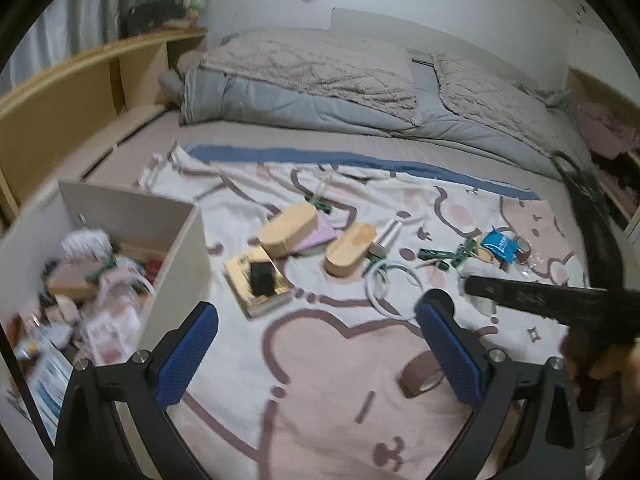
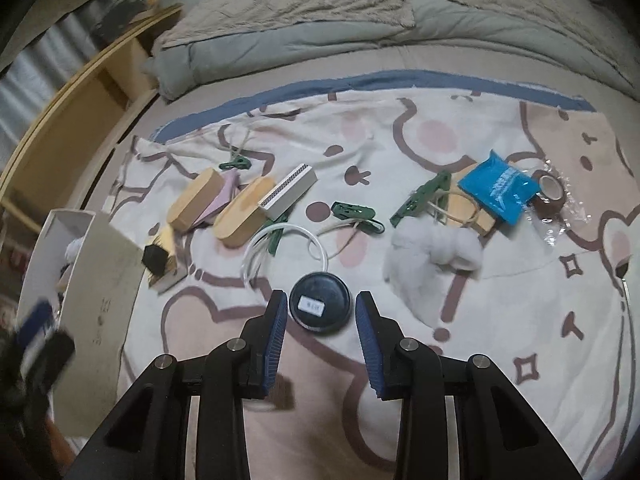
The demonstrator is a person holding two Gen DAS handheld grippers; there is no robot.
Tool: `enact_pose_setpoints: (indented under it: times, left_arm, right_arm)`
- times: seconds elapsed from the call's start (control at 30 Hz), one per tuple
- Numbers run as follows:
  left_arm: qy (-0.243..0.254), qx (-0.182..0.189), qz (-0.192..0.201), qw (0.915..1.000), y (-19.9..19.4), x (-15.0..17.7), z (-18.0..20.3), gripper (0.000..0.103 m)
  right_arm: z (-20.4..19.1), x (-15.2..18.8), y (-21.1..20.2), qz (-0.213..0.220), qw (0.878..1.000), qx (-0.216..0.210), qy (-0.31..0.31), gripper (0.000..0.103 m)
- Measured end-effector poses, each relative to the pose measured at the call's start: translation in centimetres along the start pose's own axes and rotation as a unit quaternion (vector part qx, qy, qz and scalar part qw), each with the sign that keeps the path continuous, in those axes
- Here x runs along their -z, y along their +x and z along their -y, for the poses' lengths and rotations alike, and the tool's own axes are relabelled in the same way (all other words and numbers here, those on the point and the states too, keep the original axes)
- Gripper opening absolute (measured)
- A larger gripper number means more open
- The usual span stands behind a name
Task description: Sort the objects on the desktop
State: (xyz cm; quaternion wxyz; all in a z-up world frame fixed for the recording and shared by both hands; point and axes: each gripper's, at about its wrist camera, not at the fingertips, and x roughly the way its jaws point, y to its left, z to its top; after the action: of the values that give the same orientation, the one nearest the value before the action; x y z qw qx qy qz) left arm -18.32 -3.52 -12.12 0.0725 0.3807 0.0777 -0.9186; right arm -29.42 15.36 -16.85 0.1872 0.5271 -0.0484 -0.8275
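Two hand-held grippers fill the bottom of our views, both with jaws spread and nothing between them. In the right wrist view, the right hand-held gripper hovers low at centre, its blue pads either side of a round black tin lying on the cartoon-print blanket; we cannot tell whether the pads touch it. In the left wrist view, the left hand-held gripper hangs wide open over the blanket, a brown tape roll just inside its right finger. At the left edge stands a white box crammed with oddments. Mid-frame lie a yellow book, two wooden oval cases, a white cable, green clips and a blue packet. Beyond, across the top, a grey quilt sits bunched on the bed.
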Motion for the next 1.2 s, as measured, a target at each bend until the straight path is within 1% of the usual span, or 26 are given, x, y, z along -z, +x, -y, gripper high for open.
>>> enact_pose_setpoints:
  times: [0.07, 0.2, 0.3, 0.37, 0.47, 0.63, 0.7, 0.8, 0.87, 1.0, 1.2]
  left_arm:
    - [-0.010, 0.007, -0.005, 0.9999, 0.5, 0.8, 0.2, 0.096]
    - [-0.014, 0.008, -0.015, 0.9998, 1.7, 2.6, 1.1, 0.094]
    - [-0.011, 0.012, -0.018, 0.9997, 2.3, 3.8, 1.6, 0.089]
    - [-0.002, 0.016, -0.015, 0.9997, 2.6, 4.7, 2.1, 0.089]
    - [0.025, 0.024, -0.015, 0.9993, 2.9, 5.9, 2.9, 0.089]
    - [0.049, 0.038, -0.015, 0.9980, 3.3, 7.1, 4.2, 0.089]
    - [0.055, 0.045, -0.014, 0.9974, 3.5, 7.2, 4.7, 0.089]
    - [0.065, 0.055, -0.016, 0.9962, 3.7, 7.4, 5.4, 0.089]
    - [0.077, 0.059, -0.017, 0.9952, 3.8, 7.7, 5.9, 0.089]
    - [0.086, 0.052, -0.019, 0.9947, 4.2, 8.0, 6.3, 0.089]
    - [0.078, 0.035, -0.028, 0.9960, 5.4, 8.1, 5.8, 0.089]
  right_arm:
    - [-0.4, -0.4, 1.2, -0.003, 1.000, -0.001, 0.004, 0.036]
    - [-0.8, -1.0, 2.9, -0.009, 1.000, 0.004, -0.001, 0.036]
    - [-0.7, -1.5, 4.1, -0.012, 1.000, 0.009, 0.001, 0.036]
    - [-0.6, -1.7, 5.0, -0.015, 1.000, 0.010, 0.005, 0.036]
    - [-0.4, -1.8, 6.3, -0.030, 0.999, 0.012, 0.009, 0.036]
    - [-0.3, -1.5, 8.0, -0.051, 0.998, 0.022, 0.002, 0.036]
    - [0.0, -1.3, 8.1, -0.055, 0.998, 0.019, 0.002, 0.036]
    - [-0.1, -0.2, 7.9, -0.067, 0.997, 0.029, -0.027, 0.036]
    - [-0.1, 0.5, 7.4, -0.065, 0.996, 0.030, -0.044, 0.036]
    - [0.8, 2.1, 6.2, -0.074, 0.995, 0.028, -0.054, 0.036]
    - [2.8, 4.7, 4.1, -0.084, 0.994, 0.035, -0.056, 0.036]
